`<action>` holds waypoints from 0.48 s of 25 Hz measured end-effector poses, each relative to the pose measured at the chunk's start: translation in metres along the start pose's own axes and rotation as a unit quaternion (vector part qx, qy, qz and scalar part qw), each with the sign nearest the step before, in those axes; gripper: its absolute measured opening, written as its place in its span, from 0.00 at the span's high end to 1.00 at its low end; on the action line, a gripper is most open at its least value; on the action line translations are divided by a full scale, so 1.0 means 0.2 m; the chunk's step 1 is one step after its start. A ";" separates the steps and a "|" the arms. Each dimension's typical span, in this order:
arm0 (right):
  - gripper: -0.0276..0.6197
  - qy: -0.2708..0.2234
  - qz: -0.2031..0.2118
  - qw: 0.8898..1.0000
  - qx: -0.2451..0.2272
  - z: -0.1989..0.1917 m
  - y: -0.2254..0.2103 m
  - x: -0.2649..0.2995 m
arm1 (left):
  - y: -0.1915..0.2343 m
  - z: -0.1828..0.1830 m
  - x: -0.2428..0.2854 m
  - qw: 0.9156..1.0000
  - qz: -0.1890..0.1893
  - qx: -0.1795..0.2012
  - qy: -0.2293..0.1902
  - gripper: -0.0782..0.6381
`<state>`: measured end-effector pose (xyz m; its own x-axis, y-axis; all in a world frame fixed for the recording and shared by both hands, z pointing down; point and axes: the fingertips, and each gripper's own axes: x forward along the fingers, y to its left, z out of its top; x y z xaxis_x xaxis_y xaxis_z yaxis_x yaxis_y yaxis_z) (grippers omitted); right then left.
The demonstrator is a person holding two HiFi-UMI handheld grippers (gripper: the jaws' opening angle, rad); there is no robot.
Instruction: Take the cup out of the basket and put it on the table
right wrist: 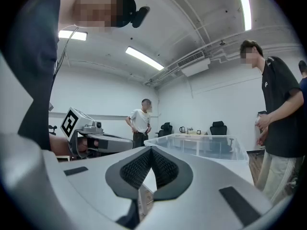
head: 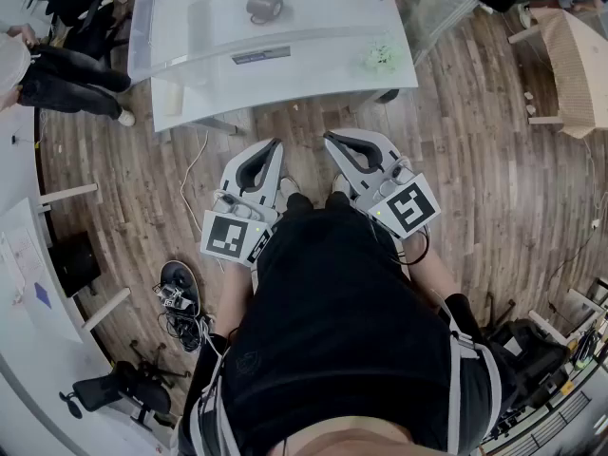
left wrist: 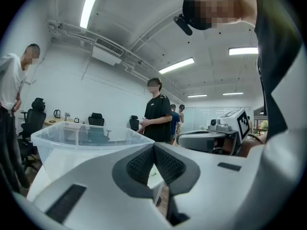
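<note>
A grey cup lies on its side inside the clear plastic basket on the white table. Both grippers are held low in front of the person's body, short of the table's near edge and well away from the cup. My left gripper is shut with nothing between its pads, and my right gripper is shut and empty too. In the left gripper view the closed jaws point past the basket. In the right gripper view the closed jaws face the basket. The cup does not show in either gripper view.
A small green object sits at the table's right front corner. A person stands left of the table, another in a black shirt beyond it. A wicker chair is at the right, cables on the wooden floor.
</note>
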<state>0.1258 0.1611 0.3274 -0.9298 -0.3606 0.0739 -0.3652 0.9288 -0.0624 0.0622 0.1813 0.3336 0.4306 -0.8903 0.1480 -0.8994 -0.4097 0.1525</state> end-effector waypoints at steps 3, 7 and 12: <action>0.93 -0.002 -0.001 1.000 0.001 0.01 -0.01 0.01 | 0.01 0.01 0.00 1.000 0.000 0.000 -0.002 0.87; 0.93 -0.003 -0.001 1.000 -0.001 0.00 0.00 0.00 | 0.00 0.00 0.00 1.000 0.000 0.000 -0.001 0.87; 0.93 -0.005 -0.005 1.000 -0.003 0.00 0.01 0.01 | 0.00 -0.01 -0.02 1.000 -0.001 0.001 -0.002 0.87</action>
<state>0.1234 0.1627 0.3267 -0.9269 -0.3699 0.0636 -0.3734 0.9260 -0.0563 0.0598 0.1845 0.3341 0.4316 -0.8904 0.1447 -0.8989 -0.4111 0.1516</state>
